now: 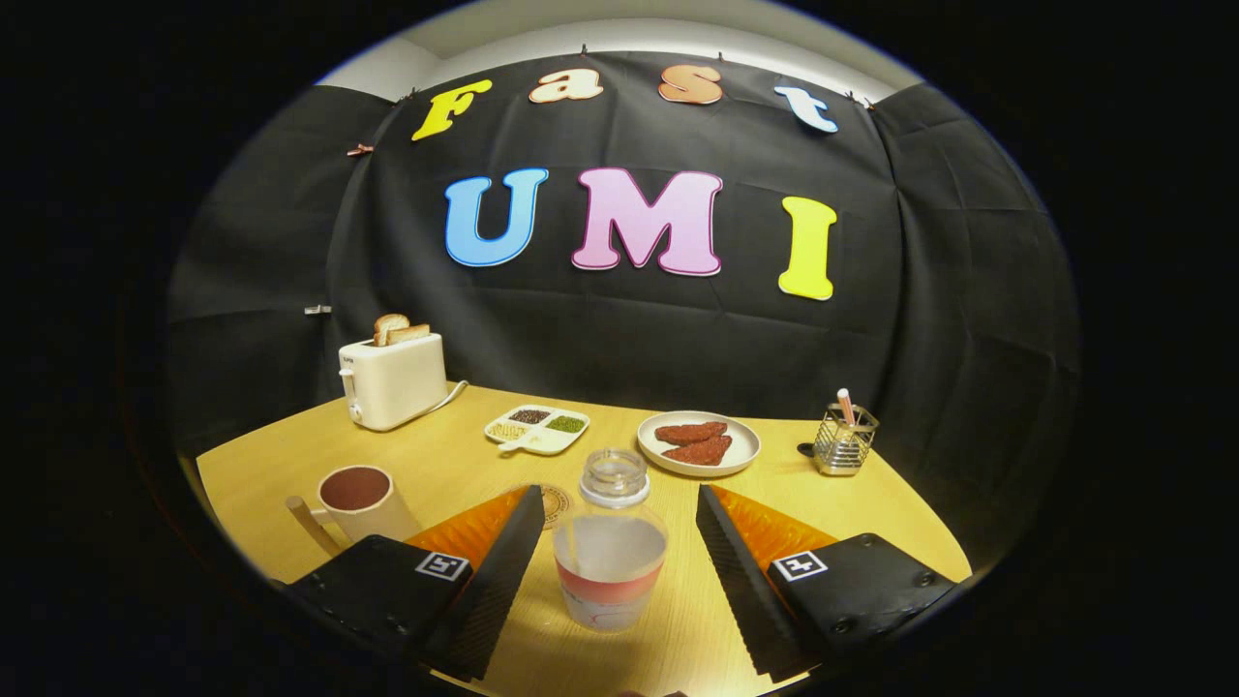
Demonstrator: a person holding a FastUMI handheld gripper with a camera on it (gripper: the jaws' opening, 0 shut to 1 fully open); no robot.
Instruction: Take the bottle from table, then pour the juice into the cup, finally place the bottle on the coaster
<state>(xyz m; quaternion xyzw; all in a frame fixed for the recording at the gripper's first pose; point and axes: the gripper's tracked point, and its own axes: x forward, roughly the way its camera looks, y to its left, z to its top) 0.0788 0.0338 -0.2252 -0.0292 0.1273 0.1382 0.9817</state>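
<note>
Stood upright on the table: open-mouthed clear bottle, between the spread fingers of the gripper, untouched. Probably light, rigid, slick, liquid sloshing; best taken around the label. Left of bottle: cup. Just behind: coaster.

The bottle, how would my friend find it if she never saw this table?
Look at the yellow table with the white toaster at the back. Nearer, the open gripper spreads its fingers, and the bottle stands upright between them, untouched. It is the clear, uncapped one, unlike the mug beside it.
</note>
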